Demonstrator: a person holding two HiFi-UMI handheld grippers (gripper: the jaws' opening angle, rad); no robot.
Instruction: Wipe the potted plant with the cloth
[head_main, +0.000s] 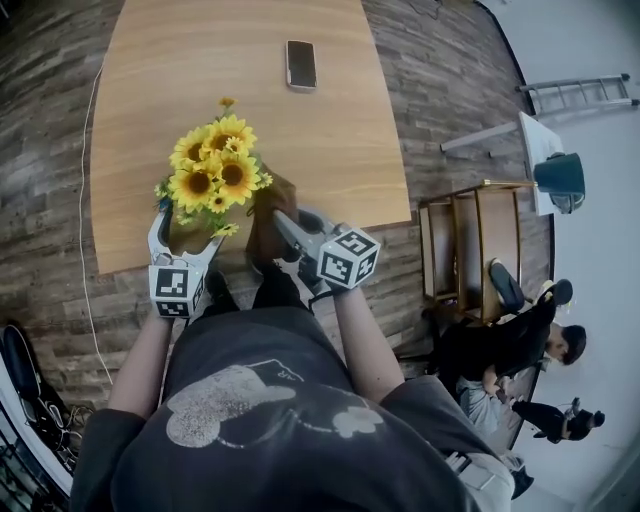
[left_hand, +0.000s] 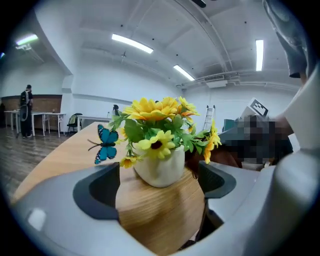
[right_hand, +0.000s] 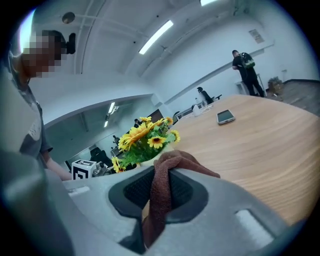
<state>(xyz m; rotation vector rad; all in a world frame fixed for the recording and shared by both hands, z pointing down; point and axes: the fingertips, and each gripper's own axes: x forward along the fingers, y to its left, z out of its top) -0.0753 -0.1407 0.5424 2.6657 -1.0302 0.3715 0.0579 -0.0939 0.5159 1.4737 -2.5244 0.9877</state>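
My right claw (right_hand: 162, 187) pinches the cloth (right_hand: 172, 161); the potted plant (right_hand: 145, 137) sits just beyond, to its left (left claw (left_hand: 157, 186) spread, empty).

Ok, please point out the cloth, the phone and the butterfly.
cloth (right_hand: 159, 186), right gripper view, the fold between the jaws
phone (head_main: 301, 64), head view, middle of its screen
butterfly (left_hand: 104, 136), left gripper view, its upper wing
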